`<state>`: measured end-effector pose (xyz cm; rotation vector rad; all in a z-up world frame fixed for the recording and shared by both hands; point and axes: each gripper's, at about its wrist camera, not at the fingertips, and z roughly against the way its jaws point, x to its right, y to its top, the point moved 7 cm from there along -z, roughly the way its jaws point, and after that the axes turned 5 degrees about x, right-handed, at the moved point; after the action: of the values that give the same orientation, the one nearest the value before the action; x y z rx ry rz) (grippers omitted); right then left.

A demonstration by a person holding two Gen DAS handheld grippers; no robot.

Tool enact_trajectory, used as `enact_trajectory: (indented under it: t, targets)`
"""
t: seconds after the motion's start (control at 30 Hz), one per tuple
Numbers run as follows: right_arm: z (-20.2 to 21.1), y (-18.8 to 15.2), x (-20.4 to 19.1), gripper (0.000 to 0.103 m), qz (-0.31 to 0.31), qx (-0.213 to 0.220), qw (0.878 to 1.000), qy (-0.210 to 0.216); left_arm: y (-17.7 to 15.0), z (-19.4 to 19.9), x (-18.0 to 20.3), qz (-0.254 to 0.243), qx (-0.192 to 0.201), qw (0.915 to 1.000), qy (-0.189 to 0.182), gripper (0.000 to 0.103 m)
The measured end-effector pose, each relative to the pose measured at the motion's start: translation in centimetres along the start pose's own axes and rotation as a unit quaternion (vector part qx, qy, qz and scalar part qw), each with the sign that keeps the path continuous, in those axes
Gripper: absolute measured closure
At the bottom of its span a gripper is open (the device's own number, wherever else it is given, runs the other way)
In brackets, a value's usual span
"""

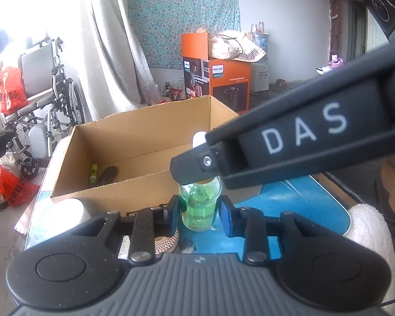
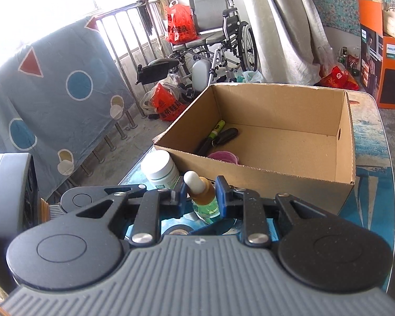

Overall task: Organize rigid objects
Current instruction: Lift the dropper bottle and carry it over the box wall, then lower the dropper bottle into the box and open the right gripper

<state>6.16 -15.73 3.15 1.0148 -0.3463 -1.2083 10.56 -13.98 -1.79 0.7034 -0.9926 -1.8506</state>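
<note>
A small dropper bottle (image 1: 198, 205) of green liquid, with a white bulb and a gold collar, is held by both grippers just in front of an open cardboard box (image 1: 113, 196). My left gripper (image 1: 199, 210) is shut on the bottle's glass body. My right gripper (image 2: 201, 194) is shut on the gold collar of the bottle (image 2: 202, 192); in the left wrist view its finger (image 1: 194, 163) covers the bottle top. In the box (image 2: 276, 181) lie a yellow-green tube (image 2: 216, 129), a black item (image 2: 227, 134) and a pink item (image 2: 222, 156).
A white-lidded jar (image 2: 159, 166) stands on the blue patterned table (image 2: 371, 158) left of the bottle, close to the box's near corner. A white towel (image 1: 368, 231) lies at the right. A wheelchair (image 2: 218, 31), red bags and an orange carton (image 1: 218, 79) stand beyond the table.
</note>
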Motion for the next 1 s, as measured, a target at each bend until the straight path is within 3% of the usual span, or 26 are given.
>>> enact_trajectory:
  t: [0.5, 0.8, 1.0]
  targets:
    - [-1.6, 7.3, -0.6, 0.081, 0.023, 0.025, 0.999, 0.033, 4.8, -1.0, -4.0, 0.022, 0.01, 0.9995, 0.022, 0.07]
    - [-9.3, 12.6, 4.6, 0.081, -0.031, -0.027, 0.998, 0.053, 7.8, -7.9, -7.7, 0.054, -0.06, 0.9967, 0.003, 0.07]
    - [-16.1, 13.6, 8.5, 0.081, -0.056, -0.069, 0.994, 0.057, 8.1, -13.8, -9.7, 0.074, -0.119, 0.99, 0.013, 0.07]
